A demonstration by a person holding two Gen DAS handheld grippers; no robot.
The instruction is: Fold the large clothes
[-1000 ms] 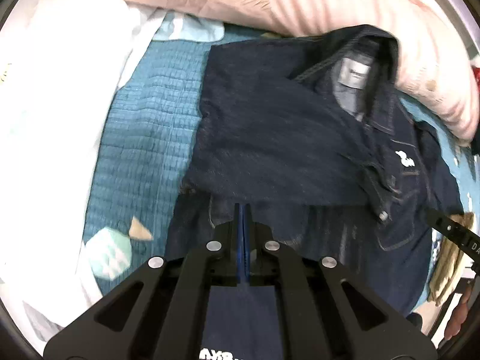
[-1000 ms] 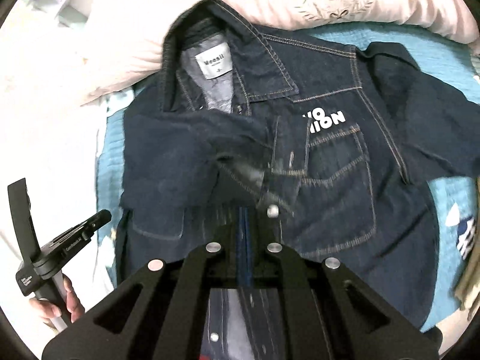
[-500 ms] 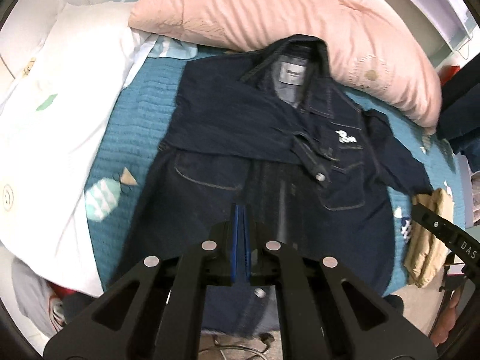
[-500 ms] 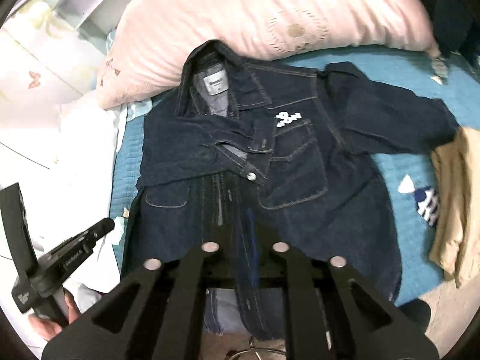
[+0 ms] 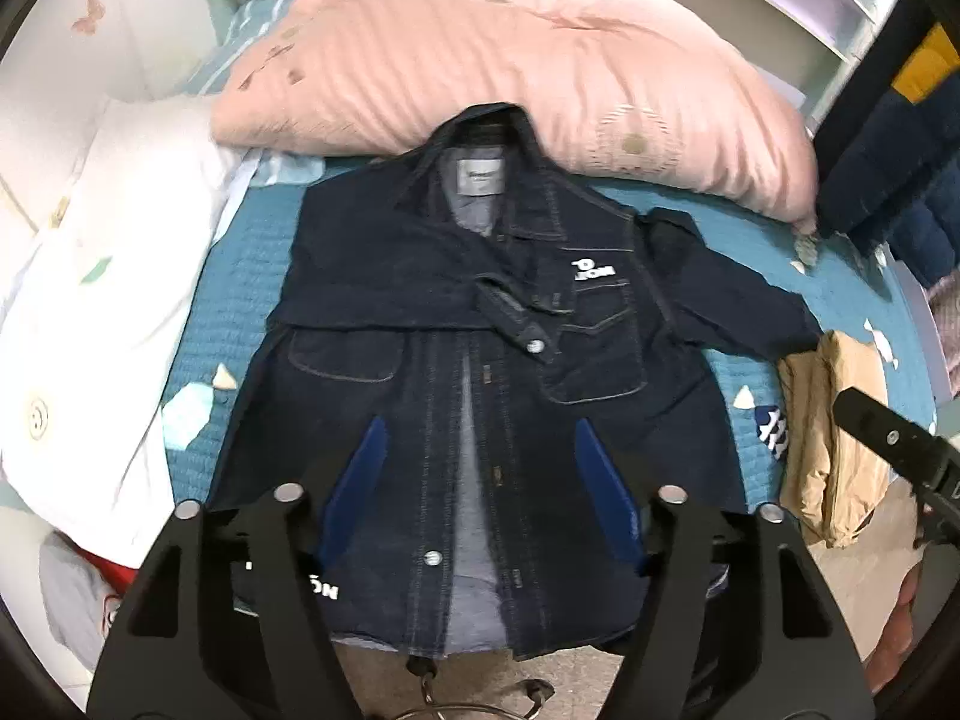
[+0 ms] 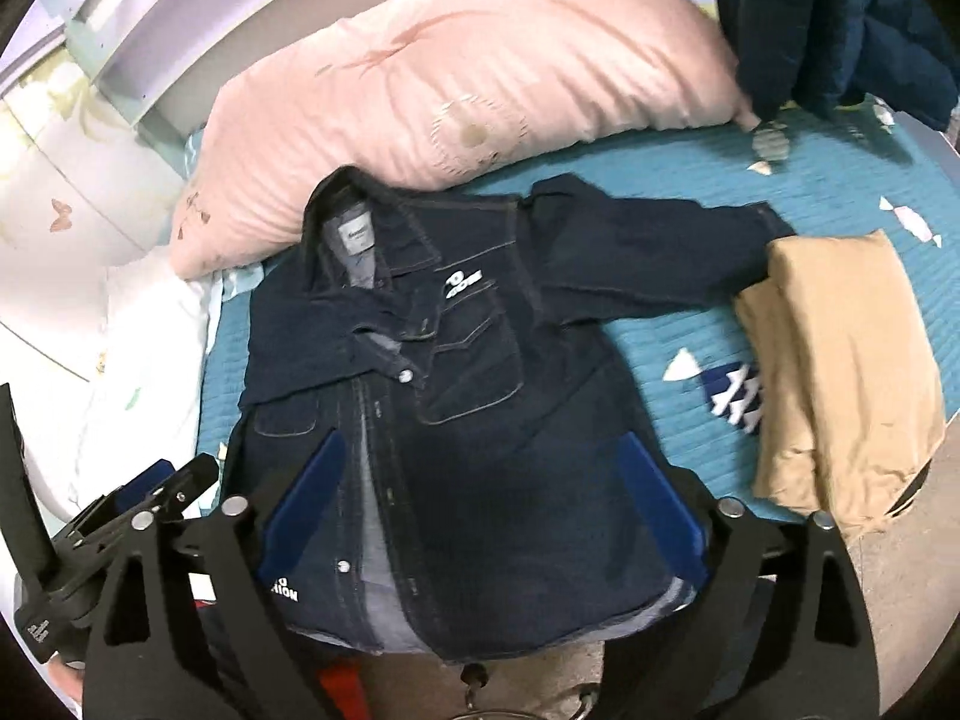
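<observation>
A dark denim jacket [image 5: 480, 360] lies face up on the teal bedspread [image 5: 240, 276], collar toward the pink pillow. Its left sleeve is folded across the chest; the other sleeve stretches out to the right [image 6: 654, 252]. The jacket also shows in the right wrist view [image 6: 480, 396]. My left gripper [image 5: 480, 468] is open and empty, held above the jacket's lower half. My right gripper [image 6: 480, 480] is open and empty, also above the hem area. The left gripper shows at the lower left of the right wrist view [image 6: 150, 492].
A large pink pillow [image 5: 510, 78] lies behind the collar. White bedding [image 5: 90, 276] sits on the left. Folded tan cloth [image 6: 840, 372] lies on the right, touching the sleeve cuff. Dark clothes [image 6: 840, 18] hang at the upper right. The bed edge runs under the hem.
Both grippers have pulled back and up from the jacket and opened. The folded sleeve stays lying across the chest.
</observation>
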